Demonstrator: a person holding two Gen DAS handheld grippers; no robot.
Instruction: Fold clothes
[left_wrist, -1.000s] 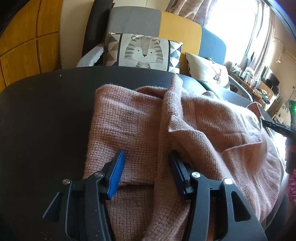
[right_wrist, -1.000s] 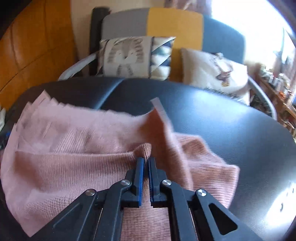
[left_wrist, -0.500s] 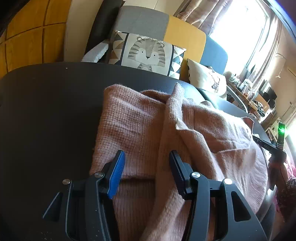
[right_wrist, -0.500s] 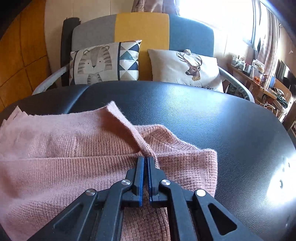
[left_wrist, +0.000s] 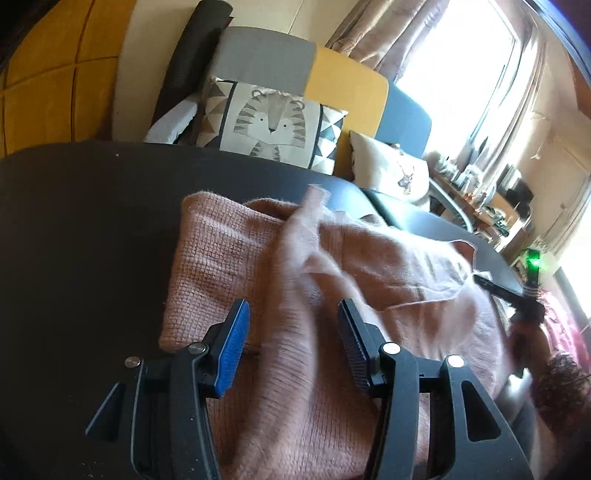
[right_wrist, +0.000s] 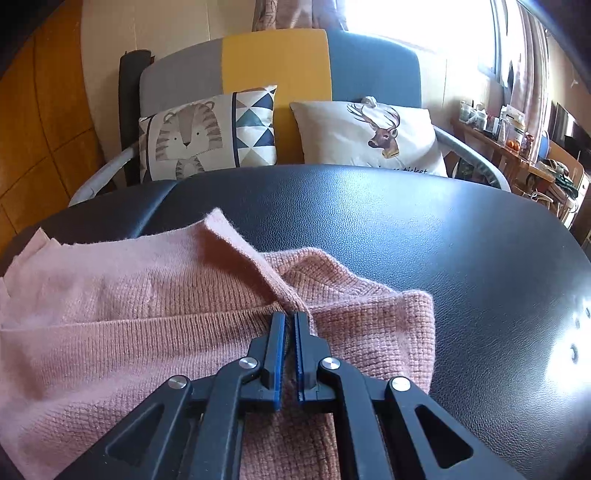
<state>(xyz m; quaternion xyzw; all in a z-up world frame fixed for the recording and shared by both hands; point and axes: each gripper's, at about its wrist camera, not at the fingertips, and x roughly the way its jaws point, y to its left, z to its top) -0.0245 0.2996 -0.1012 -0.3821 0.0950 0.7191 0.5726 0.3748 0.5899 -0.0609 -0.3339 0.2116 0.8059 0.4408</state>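
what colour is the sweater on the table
Dusty pink knit sweater, clearest in the right wrist view.

"ticket" on deer cushion (right_wrist: 369, 136)

The pink knitted sweater (right_wrist: 155, 332) lay rumpled and partly folded on the black padded surface (right_wrist: 424, 240), one thin edge raised in a ridge, a coarser-knit portion at right, its layers overlapping unevenly toward the left.
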